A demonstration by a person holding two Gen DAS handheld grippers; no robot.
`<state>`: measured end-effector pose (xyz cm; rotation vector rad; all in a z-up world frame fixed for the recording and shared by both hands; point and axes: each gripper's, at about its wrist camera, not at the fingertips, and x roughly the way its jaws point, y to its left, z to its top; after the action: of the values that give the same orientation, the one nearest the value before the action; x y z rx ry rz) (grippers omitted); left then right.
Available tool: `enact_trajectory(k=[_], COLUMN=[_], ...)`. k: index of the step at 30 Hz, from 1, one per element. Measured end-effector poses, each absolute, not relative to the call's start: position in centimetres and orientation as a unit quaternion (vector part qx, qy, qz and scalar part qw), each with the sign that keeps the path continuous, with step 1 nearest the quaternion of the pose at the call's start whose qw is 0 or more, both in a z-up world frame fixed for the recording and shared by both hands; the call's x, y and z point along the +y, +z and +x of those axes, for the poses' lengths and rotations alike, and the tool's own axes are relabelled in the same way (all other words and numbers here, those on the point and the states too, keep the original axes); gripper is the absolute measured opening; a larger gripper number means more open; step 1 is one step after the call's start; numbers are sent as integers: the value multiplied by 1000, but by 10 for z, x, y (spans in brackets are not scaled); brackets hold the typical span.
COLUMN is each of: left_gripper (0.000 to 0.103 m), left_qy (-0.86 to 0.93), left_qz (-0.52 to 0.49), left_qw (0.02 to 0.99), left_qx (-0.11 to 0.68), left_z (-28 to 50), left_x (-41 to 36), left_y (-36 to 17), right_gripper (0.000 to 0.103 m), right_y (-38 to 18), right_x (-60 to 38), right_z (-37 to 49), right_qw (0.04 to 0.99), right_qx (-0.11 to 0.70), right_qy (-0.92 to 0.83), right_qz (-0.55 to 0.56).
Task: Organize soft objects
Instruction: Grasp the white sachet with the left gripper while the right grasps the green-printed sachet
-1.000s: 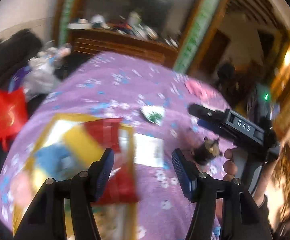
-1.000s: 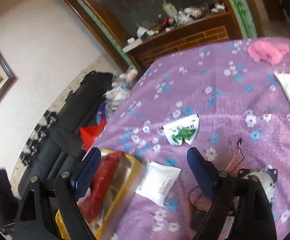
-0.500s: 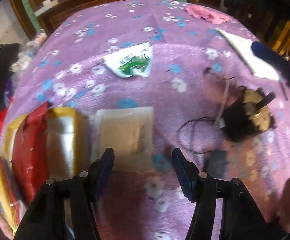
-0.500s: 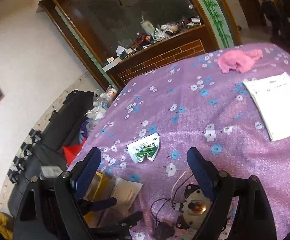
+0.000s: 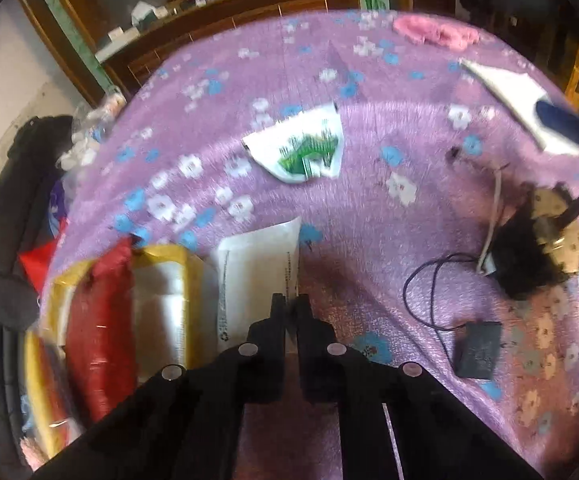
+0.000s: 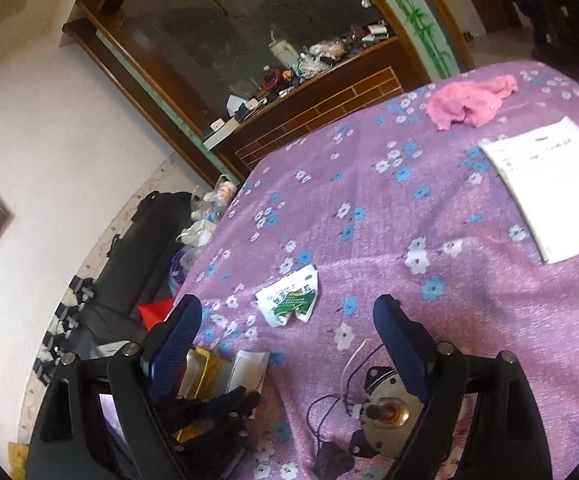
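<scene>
A white soft packet [image 5: 255,276] lies on the purple flowered cloth beside a yellow box [image 5: 161,264] that holds a red pouch [image 5: 97,332]. My left gripper [image 5: 290,306] is shut on the near right edge of the white packet; it also shows in the right wrist view [image 6: 249,396]. A white and green sachet [image 5: 303,152] lies farther out, also seen in the right wrist view [image 6: 289,300]. A pink cloth [image 6: 469,100] lies at the far edge. My right gripper [image 6: 289,344] is open and empty above the cloth.
A small motor with wires [image 5: 541,248] and a dark block [image 5: 477,348] lie at the right. A white paper sheet [image 6: 549,184] lies far right. A red bag [image 5: 37,264] and a black sofa [image 6: 137,264] sit off the left edge. A cluttered wooden cabinet [image 6: 317,92] stands behind.
My left gripper dropped toward the white packet and closed on its edge. My right gripper rose and tilted back a little and stayed open.
</scene>
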<state>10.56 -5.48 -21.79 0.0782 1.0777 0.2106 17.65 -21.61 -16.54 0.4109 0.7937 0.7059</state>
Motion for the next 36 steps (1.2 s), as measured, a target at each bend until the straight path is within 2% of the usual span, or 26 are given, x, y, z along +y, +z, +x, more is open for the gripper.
enact_trajectory(k=[3, 9, 13, 18, 21, 24, 26, 28, 30, 32, 33, 35, 36], left_gripper=[0, 0, 0, 0, 0, 0, 0, 0, 0, 0, 0, 0, 0], left_qy=[103, 35, 12, 18, 14, 10, 9, 13, 17, 19, 20, 22, 22], left_qz=[25, -152, -218, -256, -277, -279, -280, -282, -277, -277, -277, -279, -279], left_qw=[872, 894, 895, 900, 902, 907, 910, 911, 913, 912, 912, 911, 911], left_qx=[478, 420, 389, 352, 330, 314, 306, 300, 300, 303, 303, 302, 302], left_z=[88, 35, 2, -41, -58, -72, -85, -95, -100, -102, -103, -106, -106], left_x=[-45, 11, 27, 43, 61, 73, 81, 89, 93, 96, 97, 98, 98], left_y=[-193, -154, -147, -137, -132, -127, -124, -124, -126, -129, -131, -132, -132], right_gripper=[87, 87, 88, 87, 87, 87, 81, 59, 55, 50, 36, 29, 18], right_y=[-170, -175, -175, -163, -149, -162, -184, -208, -225, -227, -227, -224, -222], right_x=[-214, -208, -197, -160, -114, -85, -75, -67, -58, -48, -46, -50, -54], right_z=[179, 177, 172, 172, 174, 197, 222, 240, 244, 237, 235, 230, 226], right_qw=[835, 819, 814, 821, 846, 852, 850, 840, 835, 856, 861, 863, 860], right_qx=[387, 400, 407, 439, 432, 444, 467, 496, 510, 480, 475, 472, 474], right_qy=[338, 357, 368, 333, 305, 274, 237, 217, 205, 191, 179, 180, 188], right_qz=[198, 204, 188, 146, 71, 47, 45, 40, 22, -18, -32, -25, -18])
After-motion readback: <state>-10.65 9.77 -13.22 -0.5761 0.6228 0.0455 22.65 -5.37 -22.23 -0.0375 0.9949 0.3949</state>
